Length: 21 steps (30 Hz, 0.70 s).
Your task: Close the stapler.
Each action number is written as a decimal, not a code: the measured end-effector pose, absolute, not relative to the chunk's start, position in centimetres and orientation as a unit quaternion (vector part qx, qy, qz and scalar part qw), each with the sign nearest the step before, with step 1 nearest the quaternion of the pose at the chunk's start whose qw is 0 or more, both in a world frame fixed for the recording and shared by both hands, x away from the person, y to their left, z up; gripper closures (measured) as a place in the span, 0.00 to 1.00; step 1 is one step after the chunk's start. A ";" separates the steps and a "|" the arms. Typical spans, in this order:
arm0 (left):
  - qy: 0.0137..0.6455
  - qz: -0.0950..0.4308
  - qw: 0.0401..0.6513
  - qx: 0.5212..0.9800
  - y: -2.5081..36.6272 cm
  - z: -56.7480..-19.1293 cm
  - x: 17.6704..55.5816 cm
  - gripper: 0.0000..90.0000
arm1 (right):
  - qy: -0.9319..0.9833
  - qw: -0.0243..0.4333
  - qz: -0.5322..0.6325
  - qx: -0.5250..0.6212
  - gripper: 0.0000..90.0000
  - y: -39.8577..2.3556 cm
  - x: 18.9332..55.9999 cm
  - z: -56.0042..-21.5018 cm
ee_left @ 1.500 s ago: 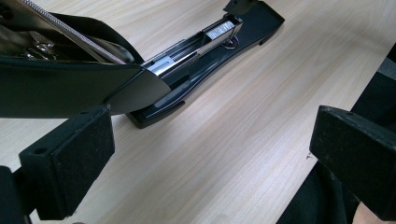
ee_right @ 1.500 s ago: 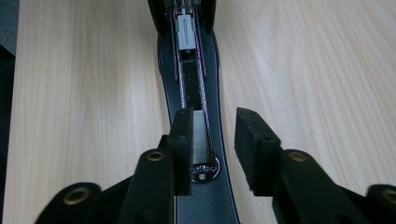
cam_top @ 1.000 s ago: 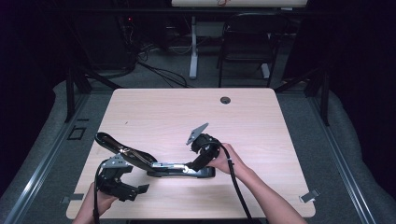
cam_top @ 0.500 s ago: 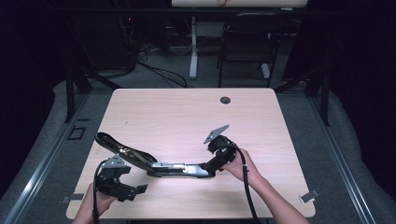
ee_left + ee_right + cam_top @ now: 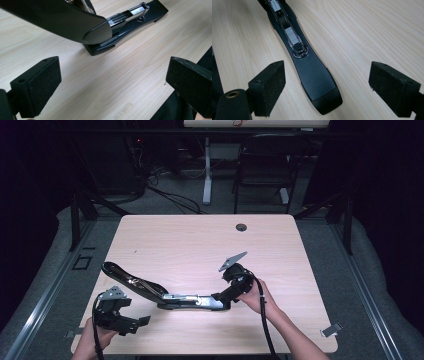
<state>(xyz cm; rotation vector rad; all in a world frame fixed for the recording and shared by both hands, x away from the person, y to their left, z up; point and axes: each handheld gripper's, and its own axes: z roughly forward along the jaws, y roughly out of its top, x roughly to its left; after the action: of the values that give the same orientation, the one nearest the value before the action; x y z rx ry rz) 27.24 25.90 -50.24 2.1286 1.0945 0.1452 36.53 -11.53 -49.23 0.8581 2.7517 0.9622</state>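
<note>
We see a black stapler [image 5: 165, 295] lying opened out on the pale wooden surface [image 5: 200, 245], near its front edge. Its base [image 5: 197, 301] rests flat, pointing toward our right, and its top arm [image 5: 131, 281] is swung back and up toward our left, so the two parts form a wide angle. In the right gripper view the base [image 5: 315, 75] runs away from us between the jaws, with a row of staples [image 5: 292, 37] showing in the metal channel and a round metal plate [image 5: 300, 53] just below it.

Our right hand-held gripper [image 5: 226, 296] sits at the right end of the base, its jaws wide apart on either side of that end; the pads touch nothing. The base's rounded tip lies between them, closer to the left pad [image 5: 268, 86] than to the right pad [image 5: 393, 86].

Our left hand-held gripper [image 5: 137, 324] is held low at the front left corner of the surface, just beside the raised top arm and apart from it. Its jaws are also spread wide and empty. In the left gripper view the top arm [image 5: 57, 21] hangs above the wood ahead of the jaws, with the base [image 5: 130, 25] stretching away behind it.

A dark round grommet [image 5: 241, 227] sits near the far edge of the surface, well apart from the stapler.
</note>
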 end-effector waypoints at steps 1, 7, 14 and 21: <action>0.428 0.057 0.363 0.826 26.0 -50.3 27.3 0.00 | 0.902 0.051 0.320 0.285 0.15 -11.5 36.5 -49.3; 0.437 0.054 0.361 0.822 26.3 -50.3 27.4 0.00 | 0.905 0.055 0.316 0.281 0.17 -11.6 36.6 -49.2; 0.483 0.068 0.354 0.798 27.2 -50.4 27.9 0.00 | 0.907 0.059 0.310 0.279 0.19 -11.5 36.3 -49.2; 0.519 0.072 0.354 0.775 28.6 -50.4 28.3 0.02 | 0.903 0.071 0.317 0.280 0.20 -11.5 36.3 -49.1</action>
<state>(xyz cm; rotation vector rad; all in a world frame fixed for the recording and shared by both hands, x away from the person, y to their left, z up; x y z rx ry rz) 28.32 28.57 -50.41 2.0025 1.3419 0.1860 36.28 -11.49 -49.07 0.8434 2.7161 0.9526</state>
